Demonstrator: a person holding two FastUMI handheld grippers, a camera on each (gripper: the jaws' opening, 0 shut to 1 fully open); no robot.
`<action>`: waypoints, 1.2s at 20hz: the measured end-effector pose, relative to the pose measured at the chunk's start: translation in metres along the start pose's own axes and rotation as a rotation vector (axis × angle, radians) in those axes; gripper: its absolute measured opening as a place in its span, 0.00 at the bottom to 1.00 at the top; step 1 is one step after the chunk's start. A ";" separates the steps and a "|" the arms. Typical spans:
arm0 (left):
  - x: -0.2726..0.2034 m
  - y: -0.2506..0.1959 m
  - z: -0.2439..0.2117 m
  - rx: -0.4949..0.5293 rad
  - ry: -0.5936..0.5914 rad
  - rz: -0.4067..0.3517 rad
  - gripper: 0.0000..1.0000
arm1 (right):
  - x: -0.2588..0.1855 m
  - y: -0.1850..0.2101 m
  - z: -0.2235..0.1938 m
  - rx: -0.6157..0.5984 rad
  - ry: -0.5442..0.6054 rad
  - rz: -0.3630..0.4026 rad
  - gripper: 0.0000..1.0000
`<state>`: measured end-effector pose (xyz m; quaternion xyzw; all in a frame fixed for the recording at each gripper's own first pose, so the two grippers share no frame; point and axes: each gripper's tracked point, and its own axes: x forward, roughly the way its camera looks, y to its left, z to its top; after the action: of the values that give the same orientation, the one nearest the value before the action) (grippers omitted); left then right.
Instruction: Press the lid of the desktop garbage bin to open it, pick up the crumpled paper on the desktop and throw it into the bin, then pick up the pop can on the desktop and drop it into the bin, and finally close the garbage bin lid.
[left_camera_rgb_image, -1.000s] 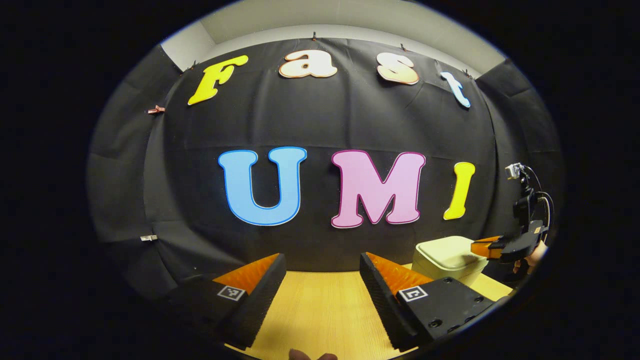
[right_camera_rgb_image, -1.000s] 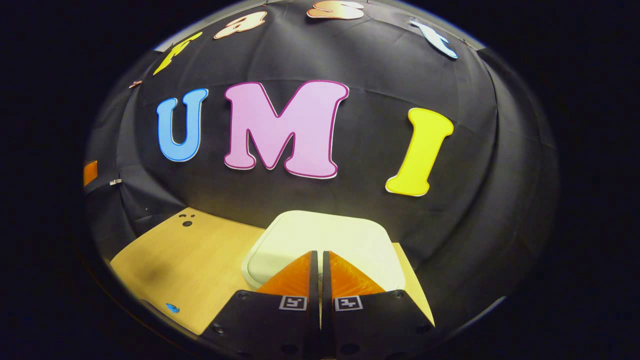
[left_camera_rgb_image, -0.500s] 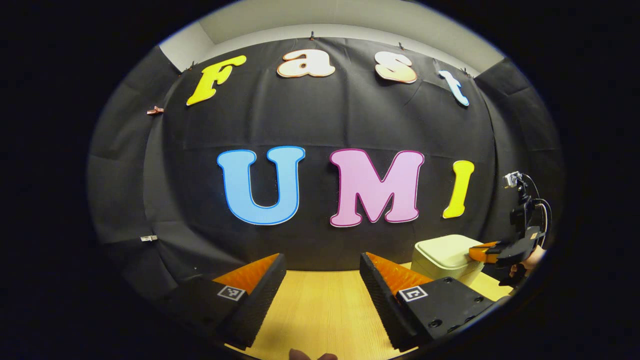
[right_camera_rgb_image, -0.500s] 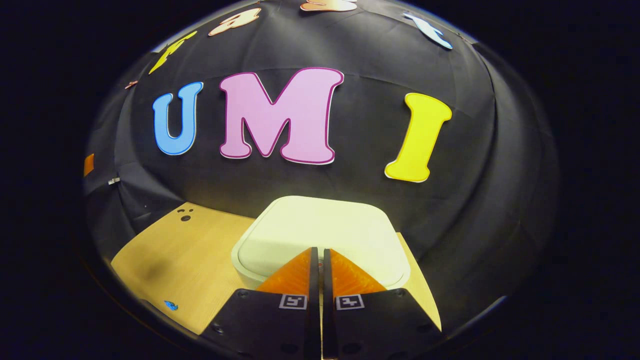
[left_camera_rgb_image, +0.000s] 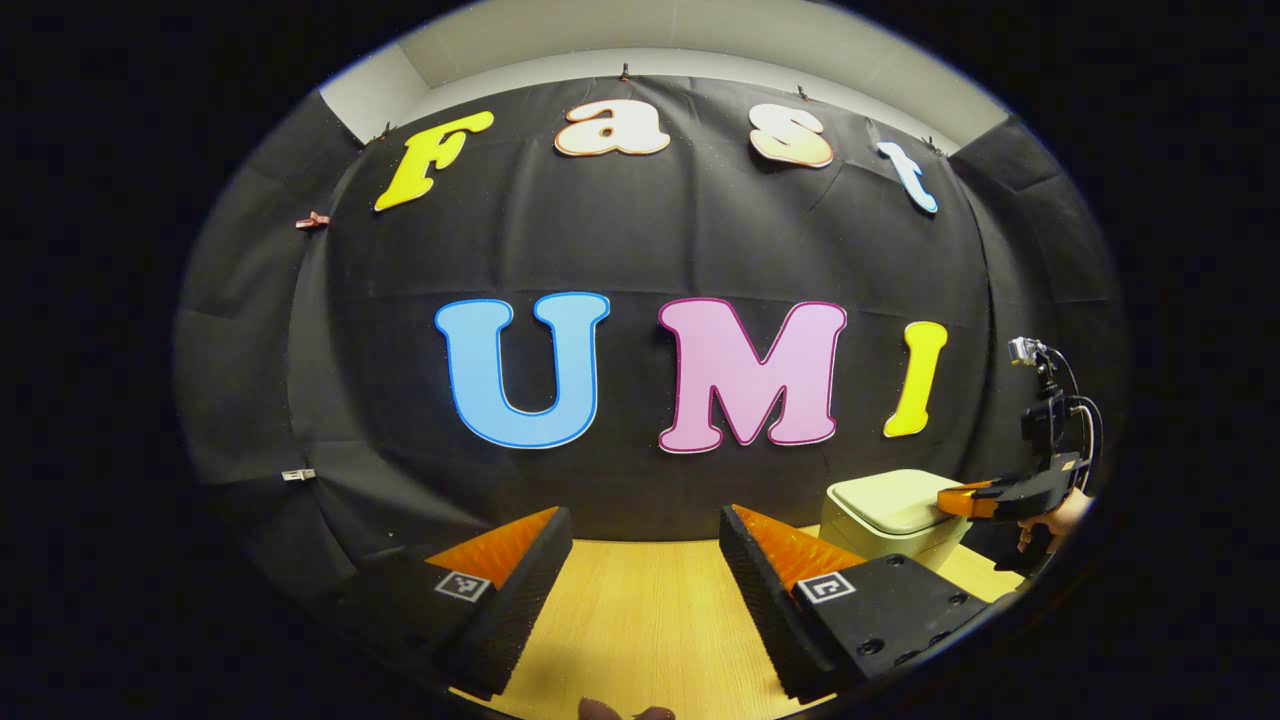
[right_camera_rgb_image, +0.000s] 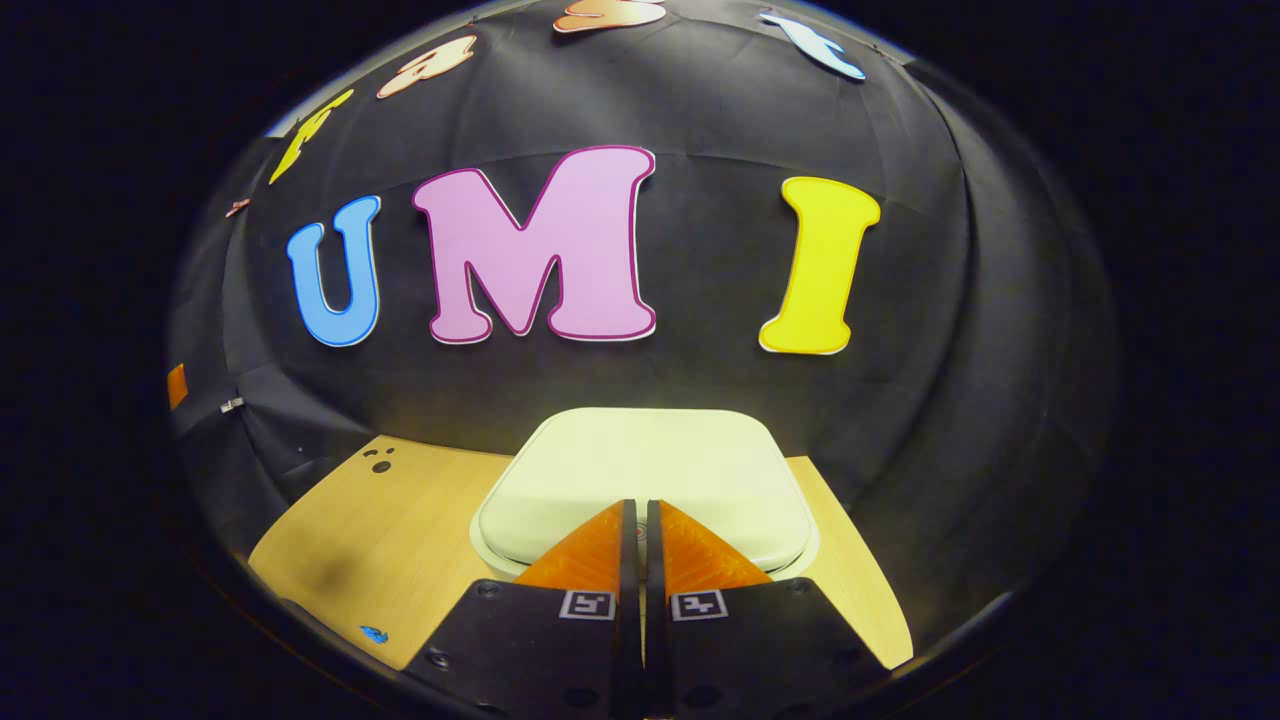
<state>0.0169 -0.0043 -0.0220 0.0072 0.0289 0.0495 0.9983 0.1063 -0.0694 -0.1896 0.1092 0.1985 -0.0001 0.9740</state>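
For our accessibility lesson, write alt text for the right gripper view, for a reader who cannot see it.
The right gripper, fingers closed together, points at the near edge of a pale bin's shut lid. The bin stands on a light wooden table against a black cloth wall.

black claw (right_camera_rgb_image: 640, 520) bodies, square tags, seemingly small screws.

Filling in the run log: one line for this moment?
right claw: shut, tips over bin lid | lid: closed | left claw: open, above desktop
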 end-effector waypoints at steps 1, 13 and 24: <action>-0.001 0.001 0.001 0.002 -0.001 0.001 0.95 | -0.004 0.000 0.008 -0.012 -0.031 -0.005 0.06; -0.010 0.007 -0.006 0.001 0.010 -0.003 0.95 | -0.035 0.001 0.051 -0.072 -0.196 -0.032 0.05; -0.024 0.012 -0.088 0.018 0.186 -0.056 0.95 | -0.087 0.034 0.049 -0.177 -0.247 0.005 0.64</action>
<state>-0.0137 0.0067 -0.1081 0.0105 0.1223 0.0218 0.9922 0.0463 -0.0502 -0.1050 0.0226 0.0762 0.0062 0.9968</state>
